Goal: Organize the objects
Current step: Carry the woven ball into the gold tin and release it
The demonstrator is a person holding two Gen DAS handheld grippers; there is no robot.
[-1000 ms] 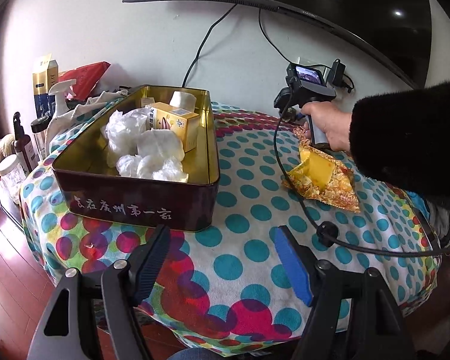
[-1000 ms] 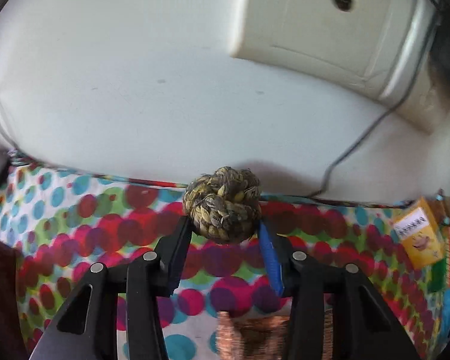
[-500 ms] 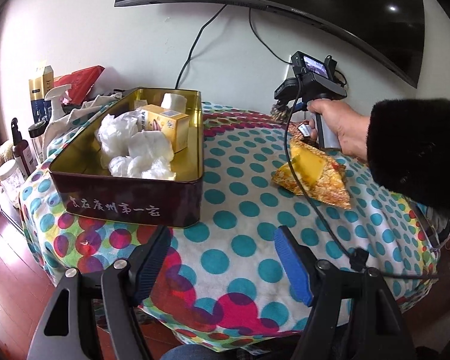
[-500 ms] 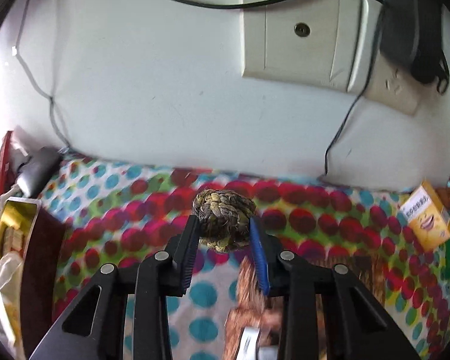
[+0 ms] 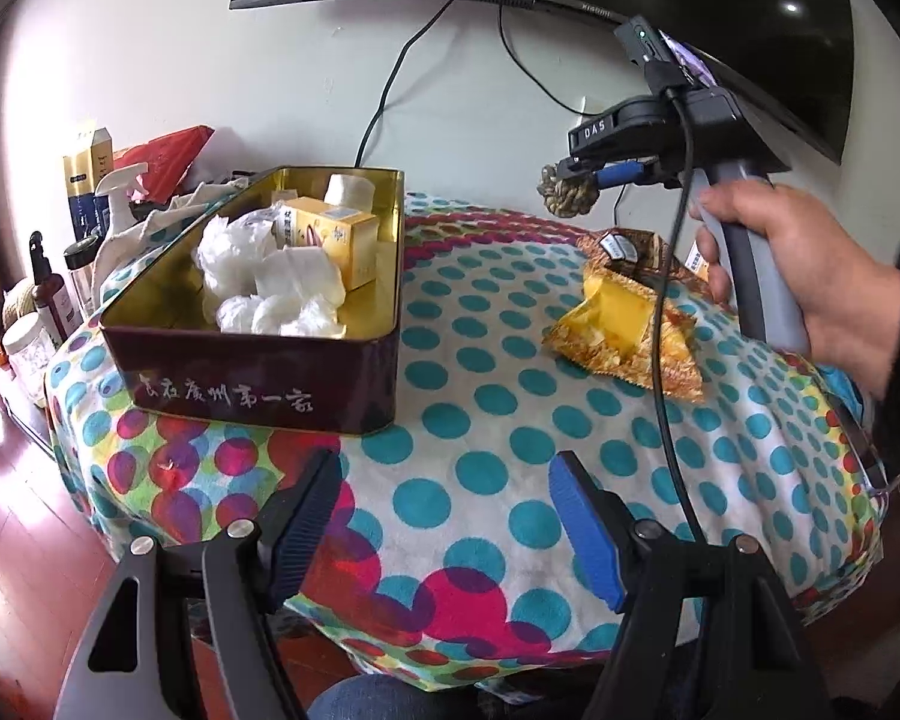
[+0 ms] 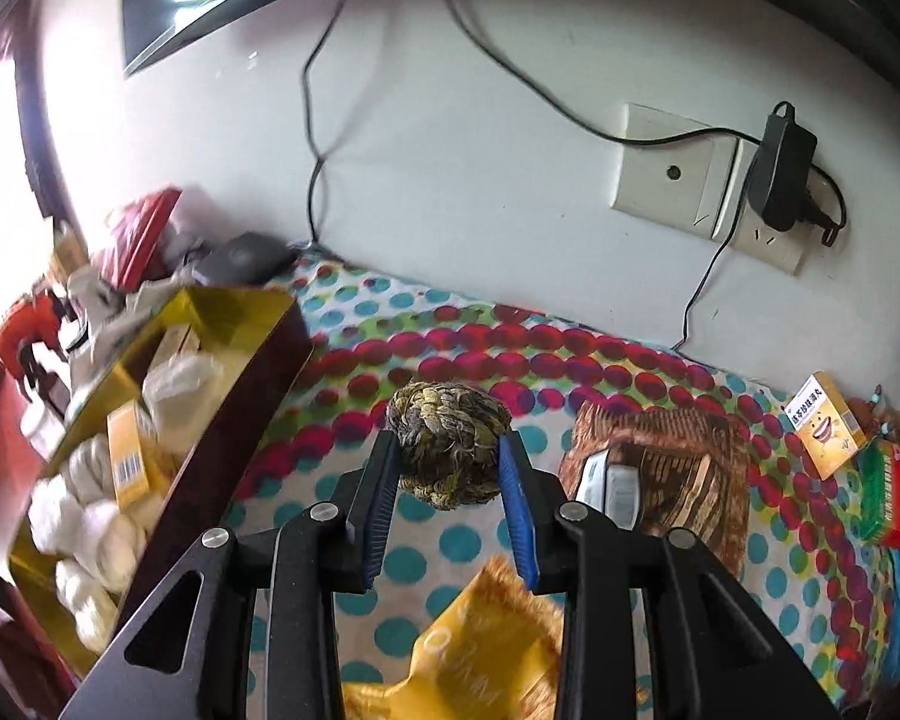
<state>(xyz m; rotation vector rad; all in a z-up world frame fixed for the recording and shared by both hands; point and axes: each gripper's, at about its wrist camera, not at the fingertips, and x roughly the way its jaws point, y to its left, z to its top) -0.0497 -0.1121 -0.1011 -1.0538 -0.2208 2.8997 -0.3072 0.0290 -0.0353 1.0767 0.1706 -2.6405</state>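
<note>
My right gripper (image 6: 447,471) is shut on a braided yellow-grey rope ball (image 6: 447,441) and holds it in the air above the dotted blanket (image 5: 480,420). In the left wrist view the ball (image 5: 567,192) hangs to the right of the open gold-lined tin box (image 5: 258,369). The tin (image 6: 234,384) holds white plastic wads (image 5: 258,282) and a yellow carton (image 5: 336,240). My left gripper (image 5: 444,525) is open and empty, low at the blanket's near edge.
A torn yellow snack bag (image 5: 624,324) lies right of the tin. A brown packet (image 6: 660,462), a small yellow carton (image 6: 825,423) and a red-green pack (image 6: 891,492) lie at the right. Bottles and a spray bottle (image 5: 114,204) crowd the left. Cables hang on the wall.
My right gripper has lifted the rope ball off the blanket and swung left toward the tin. The left gripper has barely moved.
</note>
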